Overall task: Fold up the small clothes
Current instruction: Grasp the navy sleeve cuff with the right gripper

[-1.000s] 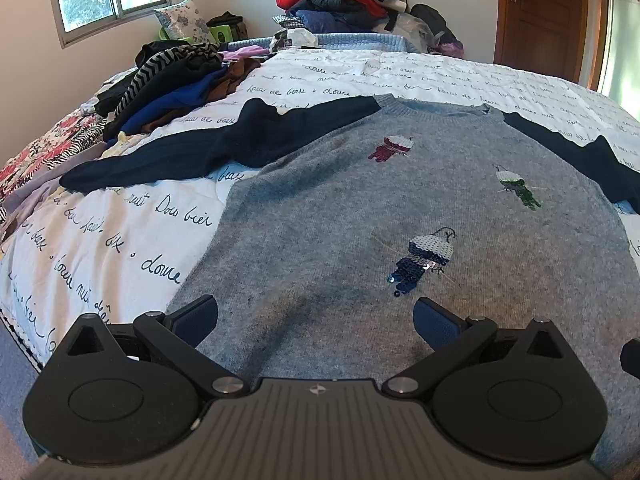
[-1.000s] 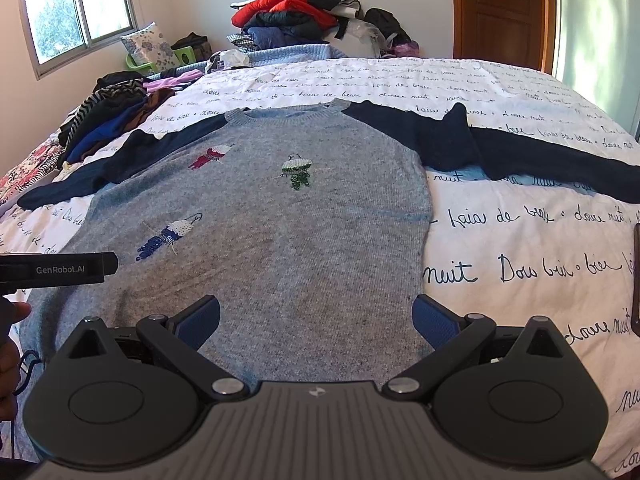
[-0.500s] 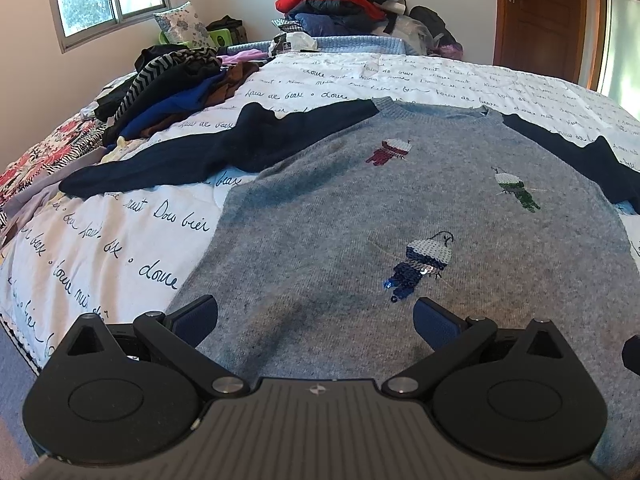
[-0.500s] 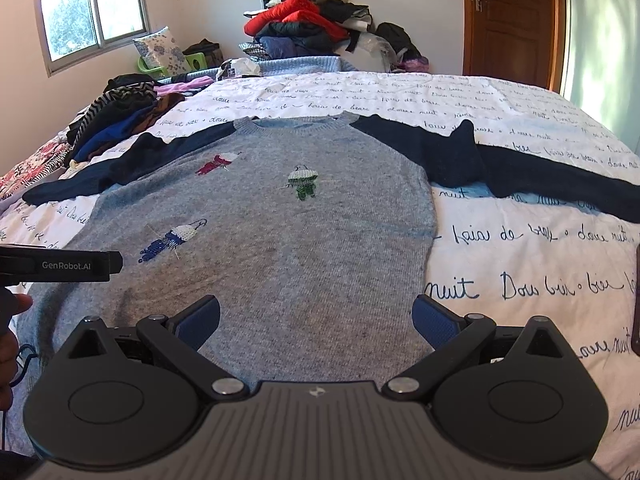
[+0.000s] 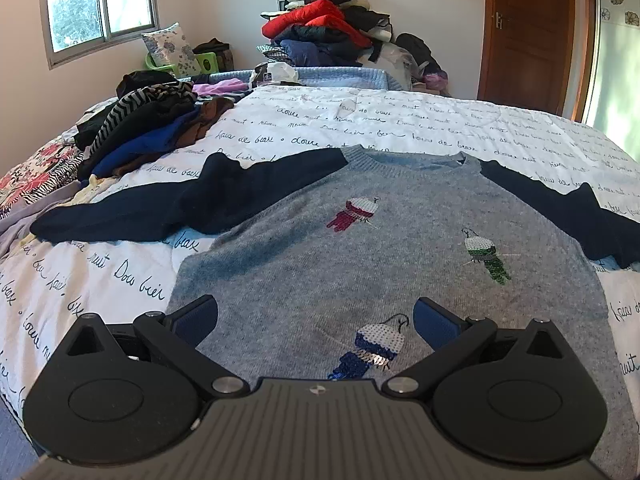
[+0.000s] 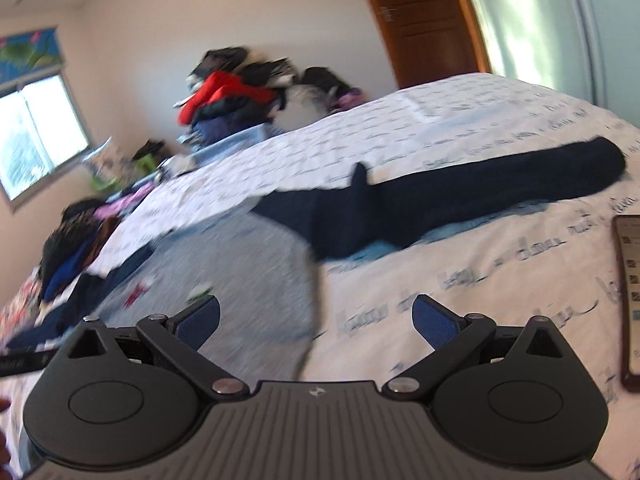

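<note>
Nearest, left gripper (image 5: 316, 314) spread wide with nothing held, poised over the grey sweater (image 5: 392, 264) lying flat, face up, on the script-print bedspread (image 5: 400, 124). Right gripper (image 6: 316, 314) likewise gaping and empty above the sweater's right edge, view blurred and tilted, phone (image 6: 629, 300) at far right. Farther off, navy sleeve (image 6: 460, 200) stretched rightward, clothes heap (image 5: 332, 36) by the wall.

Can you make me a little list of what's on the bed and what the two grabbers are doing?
sweater: grey sweater with dark sleeves, spread flat on the bed, not folded yet
pictures on it: three sequin birds
left sleeve: stretched out sideways
right sleeve: stretched out sideways
left gripper: open, over the sweater's bottom part, holding nothing
right gripper: open, near the sweater's right edge, view tilted and blurry
phone: lying on the bed, right of the right gripper
clothes pile: at the bed's left side
</note>
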Demonstrator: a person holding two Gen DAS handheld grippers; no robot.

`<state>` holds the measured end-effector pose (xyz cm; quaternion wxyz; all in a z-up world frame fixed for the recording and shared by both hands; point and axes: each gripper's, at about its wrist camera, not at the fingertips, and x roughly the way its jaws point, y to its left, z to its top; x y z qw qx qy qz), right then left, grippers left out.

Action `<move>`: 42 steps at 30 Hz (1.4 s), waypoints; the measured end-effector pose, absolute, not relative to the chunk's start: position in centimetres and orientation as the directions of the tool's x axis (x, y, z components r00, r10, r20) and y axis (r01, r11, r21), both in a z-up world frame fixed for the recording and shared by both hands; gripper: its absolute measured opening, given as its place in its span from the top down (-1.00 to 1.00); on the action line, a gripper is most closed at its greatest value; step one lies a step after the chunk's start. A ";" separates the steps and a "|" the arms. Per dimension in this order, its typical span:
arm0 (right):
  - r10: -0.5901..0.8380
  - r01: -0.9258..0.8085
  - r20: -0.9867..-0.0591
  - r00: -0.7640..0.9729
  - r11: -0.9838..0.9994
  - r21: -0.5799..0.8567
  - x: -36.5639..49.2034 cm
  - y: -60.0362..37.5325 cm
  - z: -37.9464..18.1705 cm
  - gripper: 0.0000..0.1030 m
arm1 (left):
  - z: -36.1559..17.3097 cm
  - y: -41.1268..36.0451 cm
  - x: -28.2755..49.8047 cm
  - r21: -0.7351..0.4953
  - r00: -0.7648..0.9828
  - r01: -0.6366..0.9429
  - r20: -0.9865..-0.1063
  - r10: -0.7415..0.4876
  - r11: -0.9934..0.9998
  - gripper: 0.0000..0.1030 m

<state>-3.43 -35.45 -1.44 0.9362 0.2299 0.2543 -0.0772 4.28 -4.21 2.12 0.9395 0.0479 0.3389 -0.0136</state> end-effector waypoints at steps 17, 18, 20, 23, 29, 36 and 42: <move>-0.298 0.619 -0.567 0.768 0.572 0.538 1.3 -52.8 -5.9 -1.00 | -0.9 -7.4 8.8 0.105 0.701 0.119 -0.713 -0.008 0.987 -1.00; -0.319 0.629 -0.561 0.764 0.566 0.533 1.7 -53.0 -6.0 -0.99 | -1.0 -7.4 8.9 0.104 0.699 0.120 -0.715 -0.009 0.987 -1.00; -0.366 0.655 -0.553 0.749 0.537 0.531 2.4 -53.8 -6.1 -0.96 | -1.0 -7.3 9.1 0.107 0.697 0.121 -0.717 -0.008 0.987 -1.00; -0.419 0.684 -0.541 0.729 0.475 0.554 3.2 -55.6 -6.3 -0.65 | -1.0 -7.2 9.4 0.114 0.696 0.118 -0.718 -0.001 0.986 -1.00; -0.454 0.699 -0.544 0.706 0.324 0.638 2.8 -59.5 -6.7 0.44 | -0.9 -6.2 10.0 0.103 0.693 0.093 -0.721 0.010 0.990 -1.00; -0.470 0.674 -0.500 0.728 0.353 0.649 2.7 -60.0 -5.3 0.90 | -1.0 -5.3 10.6 0.089 0.689 0.072 -0.725 0.015 0.993 -1.00; -0.415 0.702 -0.573 0.707 0.318 0.637 3.6 -60.2 -5.2 0.87 | -1.1 -4.9 10.6 0.081 0.688 0.068 -0.726 0.013 0.994 -1.00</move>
